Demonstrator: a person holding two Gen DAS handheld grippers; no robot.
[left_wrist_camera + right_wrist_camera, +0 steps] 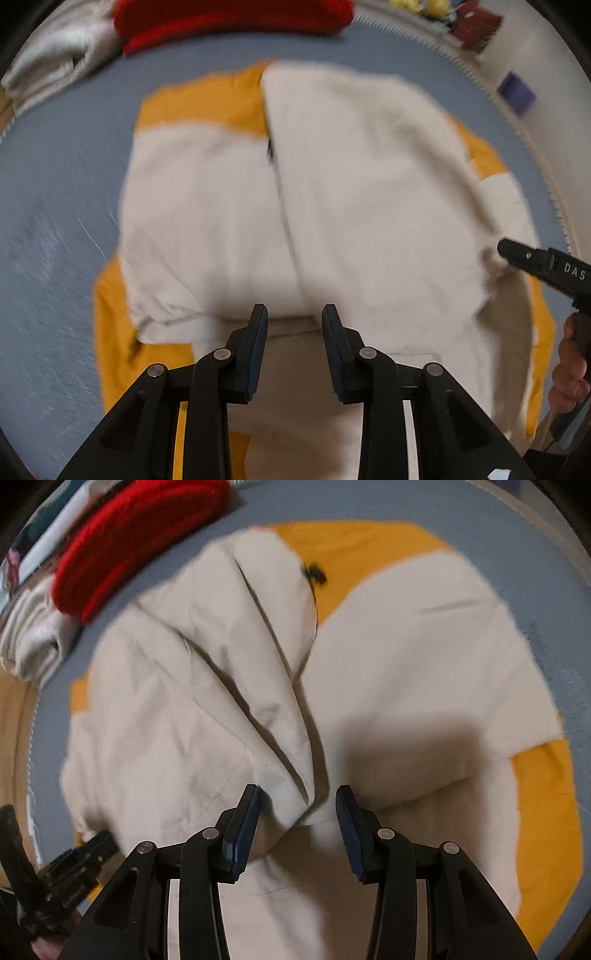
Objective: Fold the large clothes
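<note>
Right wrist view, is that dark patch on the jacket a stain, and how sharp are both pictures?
Right wrist view: a soft-edged shadow on the cream jacket, not a stain; cloth slightly blurred, tool sharp. Left wrist view: jacket and blue surface streaked with motion blur; fisheye bends the edges in both.

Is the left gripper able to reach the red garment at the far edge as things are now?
Probably yes. The left gripper has open, empty jaws, and nothing stands between it and the red garment; only the flat cream-and-yellow jacket lies there.
</note>
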